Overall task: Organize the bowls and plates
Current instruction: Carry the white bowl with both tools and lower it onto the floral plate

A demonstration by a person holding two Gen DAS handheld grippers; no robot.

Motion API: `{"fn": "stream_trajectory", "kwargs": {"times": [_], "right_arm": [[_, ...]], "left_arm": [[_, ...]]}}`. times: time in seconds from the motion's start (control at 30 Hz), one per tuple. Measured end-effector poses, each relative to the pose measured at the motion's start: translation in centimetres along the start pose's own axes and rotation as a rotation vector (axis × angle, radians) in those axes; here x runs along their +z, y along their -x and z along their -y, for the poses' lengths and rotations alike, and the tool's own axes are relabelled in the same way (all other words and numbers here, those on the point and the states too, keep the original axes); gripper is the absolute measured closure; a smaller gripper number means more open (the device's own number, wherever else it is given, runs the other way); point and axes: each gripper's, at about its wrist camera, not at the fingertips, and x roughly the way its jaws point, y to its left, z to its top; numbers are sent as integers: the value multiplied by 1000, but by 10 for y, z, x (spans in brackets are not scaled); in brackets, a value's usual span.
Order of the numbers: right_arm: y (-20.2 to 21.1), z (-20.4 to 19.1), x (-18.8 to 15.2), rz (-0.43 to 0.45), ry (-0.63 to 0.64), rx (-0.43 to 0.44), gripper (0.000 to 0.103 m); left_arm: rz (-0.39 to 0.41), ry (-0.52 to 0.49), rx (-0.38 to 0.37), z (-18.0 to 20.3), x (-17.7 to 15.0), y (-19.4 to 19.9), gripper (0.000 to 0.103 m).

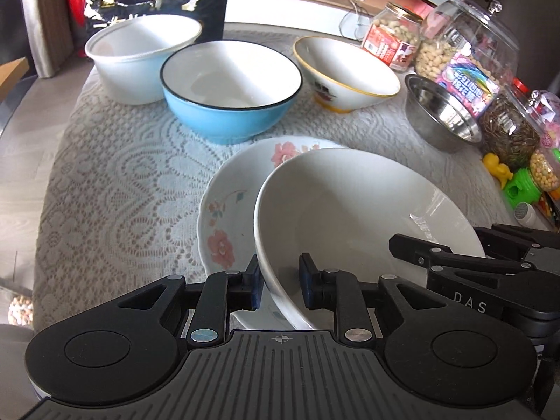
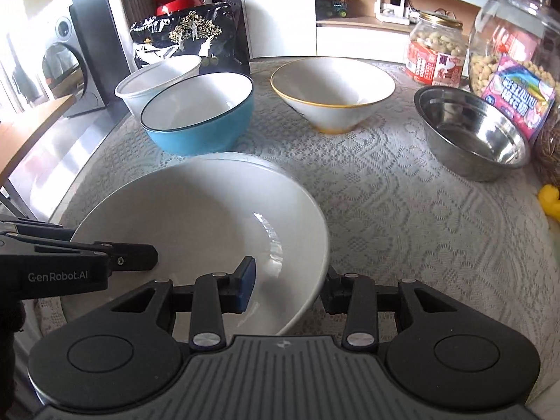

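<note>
Here both tongs clamp one big white bowl (image 1: 350,217) by opposite sides of its rim. The left gripper (image 1: 280,288) stands narrow, its blue pads straddling the bowl's left wall, one outside and one inside; whether both pads press fully I cannot tell, though the bowl looks carried. The right gripper (image 2: 288,285) is likewise narrow across the bowl's right rim, its inner pad (image 2: 246,285) inside the basin and its outer finger beyond the wall.

The bowl hangs tilted between the two tools, directly ahead of both. Just beyond the left tongs and beneath the bowl lies a floral plate (image 1: 227,203), partly covered by it; from the left wrist view I cannot tell whether bowl and plate touch.

Further ahead, from left to right, stand a white plastic bowl (image 1: 140,56), a blue bowl (image 1: 227,105), a cone-shaped bowl with a yellow rim (image 1: 346,77) and a steel bowl (image 1: 441,115) on the lace tablecloth (image 1: 115,175). Jars of snacks (image 1: 465,42) crowd the far right.

The coming move, I judge, turns on the bowl sitting centred above the plate: it lies slightly right of the plate's middle, so the left hand is nearer the plate.
</note>
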Motion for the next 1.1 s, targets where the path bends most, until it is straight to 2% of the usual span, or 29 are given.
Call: {"fn": "stream_trajectory", "kwargs": {"times": [0.1,0.23,0.37,0.83,1.1], "right_arm": [[-2,-3,4,-13,25,-15,65],[1,-12,8,23,85,-28,66],[-3,-20,10,40,118,-61,66],[-4,-7,7,23,36,-13,66],[2,-2,4,30,16,-3,66]], "left_arm": [[2,-3,14,-4,-2,-2,80],[26,29,30,-15,-2,2,81],[22,78,-16,-29,1,1,85],[7,89,-19,-28,-1,7,84],[109,102,-7,-30,7,33,86]]}}
